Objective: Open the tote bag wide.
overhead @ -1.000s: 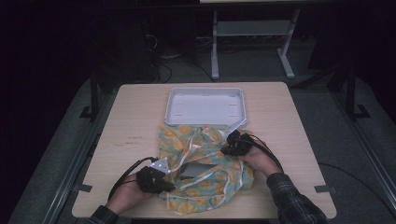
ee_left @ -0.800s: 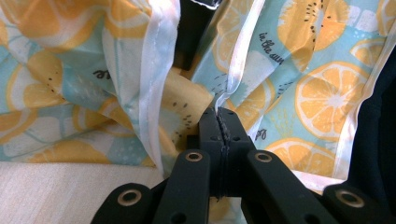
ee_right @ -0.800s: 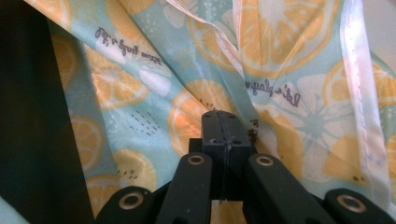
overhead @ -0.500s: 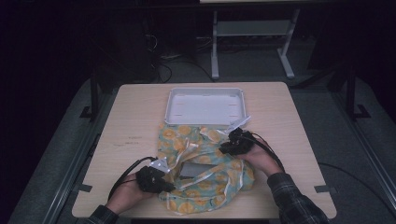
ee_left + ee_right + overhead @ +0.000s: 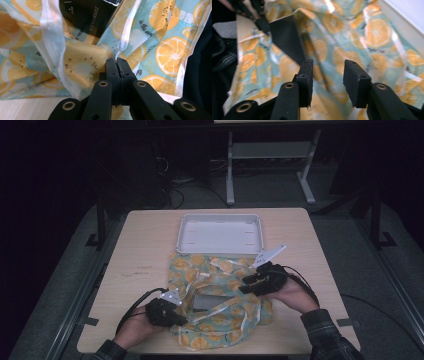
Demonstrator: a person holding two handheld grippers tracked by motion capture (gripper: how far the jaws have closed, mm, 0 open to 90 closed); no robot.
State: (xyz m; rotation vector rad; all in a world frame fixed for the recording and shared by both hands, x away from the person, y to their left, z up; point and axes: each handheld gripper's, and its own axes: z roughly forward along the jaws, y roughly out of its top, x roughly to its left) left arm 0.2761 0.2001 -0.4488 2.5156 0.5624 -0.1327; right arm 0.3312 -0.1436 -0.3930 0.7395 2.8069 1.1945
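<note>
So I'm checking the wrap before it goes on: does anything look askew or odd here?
The orange-slice cloth lies crumpled and lopsided, its pale ribbon edges twisted, so the black box still shows uncovered in the middle. The left hand-held gripper pinches one edge; the right hand-held gripper, jaws just opening, holds nothing. The white tray looks fine.

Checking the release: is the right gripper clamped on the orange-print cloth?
No: in the right gripper view the right gripper has its jaws apart, the orange-print cloth lying beyond them untouched.
</note>
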